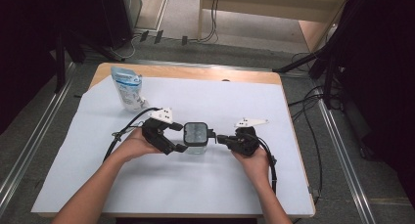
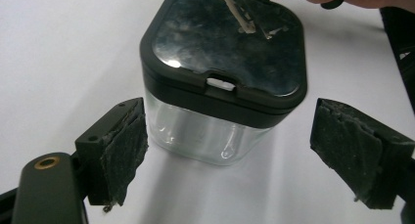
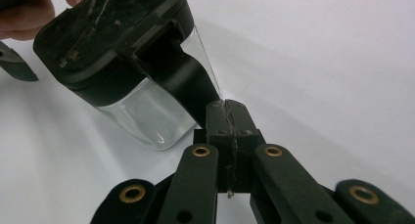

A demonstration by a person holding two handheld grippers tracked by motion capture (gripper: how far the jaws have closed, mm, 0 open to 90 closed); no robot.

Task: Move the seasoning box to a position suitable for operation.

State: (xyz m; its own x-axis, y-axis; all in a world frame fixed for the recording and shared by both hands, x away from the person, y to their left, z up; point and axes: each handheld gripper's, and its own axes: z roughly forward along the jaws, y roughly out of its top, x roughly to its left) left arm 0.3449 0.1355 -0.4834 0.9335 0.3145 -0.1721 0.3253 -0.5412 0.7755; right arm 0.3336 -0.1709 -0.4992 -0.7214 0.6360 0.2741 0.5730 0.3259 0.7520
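left tongs (image 2: 230,150) gape around the container (image 2: 222,82); right tongs (image 3: 226,109) pinch its handle (image 3: 188,84).

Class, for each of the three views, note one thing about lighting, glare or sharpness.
High view: the room's edges are dark while the white table sheet is brightly lit. Left gripper view: the container's glossy black lid mirrors the room. Right gripper view: the clear container shows a small highlight; the white surface beyond is washed out.
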